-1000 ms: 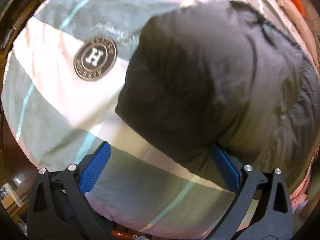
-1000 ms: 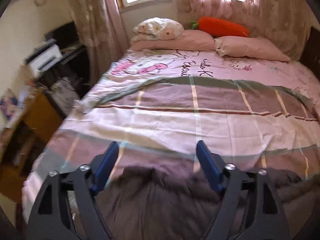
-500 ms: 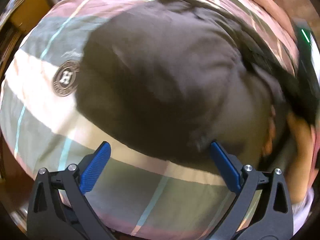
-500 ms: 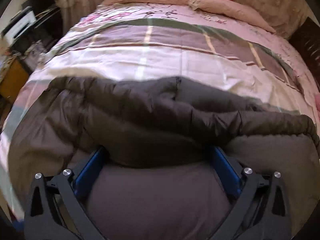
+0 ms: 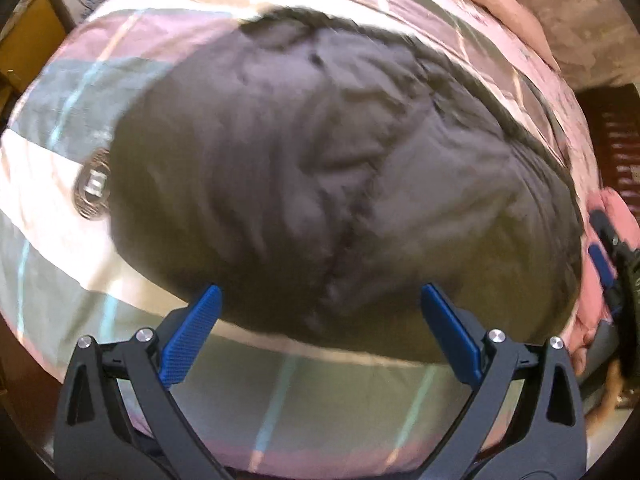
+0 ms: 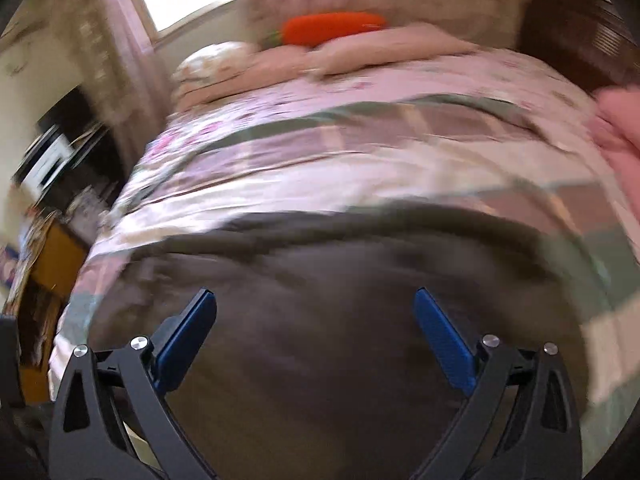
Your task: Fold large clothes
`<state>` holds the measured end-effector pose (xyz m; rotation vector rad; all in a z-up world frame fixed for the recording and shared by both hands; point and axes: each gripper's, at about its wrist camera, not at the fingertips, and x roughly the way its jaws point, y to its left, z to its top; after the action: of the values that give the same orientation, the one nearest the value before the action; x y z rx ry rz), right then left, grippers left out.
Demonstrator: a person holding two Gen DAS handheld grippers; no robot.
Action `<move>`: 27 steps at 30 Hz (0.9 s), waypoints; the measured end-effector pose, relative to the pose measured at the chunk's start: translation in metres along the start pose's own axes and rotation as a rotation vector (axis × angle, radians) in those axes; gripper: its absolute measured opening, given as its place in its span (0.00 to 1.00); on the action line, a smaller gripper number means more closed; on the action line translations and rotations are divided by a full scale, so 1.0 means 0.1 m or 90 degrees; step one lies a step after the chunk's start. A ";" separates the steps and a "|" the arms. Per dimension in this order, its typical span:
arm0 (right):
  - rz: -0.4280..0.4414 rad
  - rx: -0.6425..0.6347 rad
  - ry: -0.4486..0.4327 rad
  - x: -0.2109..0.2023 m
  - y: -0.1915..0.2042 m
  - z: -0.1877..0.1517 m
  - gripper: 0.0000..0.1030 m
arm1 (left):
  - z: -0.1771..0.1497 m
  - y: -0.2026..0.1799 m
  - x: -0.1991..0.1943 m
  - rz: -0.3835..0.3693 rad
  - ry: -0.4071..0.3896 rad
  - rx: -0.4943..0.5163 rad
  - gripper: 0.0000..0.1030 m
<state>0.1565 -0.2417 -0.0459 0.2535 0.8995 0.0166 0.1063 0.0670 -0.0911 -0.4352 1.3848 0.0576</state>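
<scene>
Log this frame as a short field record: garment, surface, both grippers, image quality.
garment: dark padded jacket, lying bunched on the bed
surface: plaid quilt with a round logo
left gripper: open, empty, at the jacket's near edge
right gripper: open, empty, over the jacket
background: orange carrot plush on pink pillows
image quality: motion blur in both views

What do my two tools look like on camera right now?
Both match: the left tool and right tool each have black plastic arms with triangular cutouts, silver round screw heads, and flat blue ribbed pads inside the fingers. No cables or markings show.
</scene>
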 end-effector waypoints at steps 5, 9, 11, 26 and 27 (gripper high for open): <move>-0.027 0.158 0.034 0.06 -1.06 0.04 0.99 | -0.17 -0.32 0.10 0.020 0.008 0.058 0.98; -0.042 0.132 0.056 0.29 -1.16 0.07 0.99 | -0.26 -0.54 0.23 0.032 0.019 0.081 0.98; -0.049 0.105 0.070 0.48 -1.09 0.12 0.99 | -0.30 -0.63 0.30 0.041 0.025 0.095 0.98; -0.001 0.161 -0.167 0.49 -1.19 0.68 0.00 | -0.31 -0.87 0.67 0.099 0.043 0.165 0.98; 0.012 0.160 -0.196 0.36 -1.17 0.74 0.00 | -0.31 -0.87 0.70 0.099 0.051 0.164 0.98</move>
<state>0.2254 -0.3670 -0.0559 0.4850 0.5919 -0.1163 0.1165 -0.0379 -0.1391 -0.1163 1.4809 -0.0118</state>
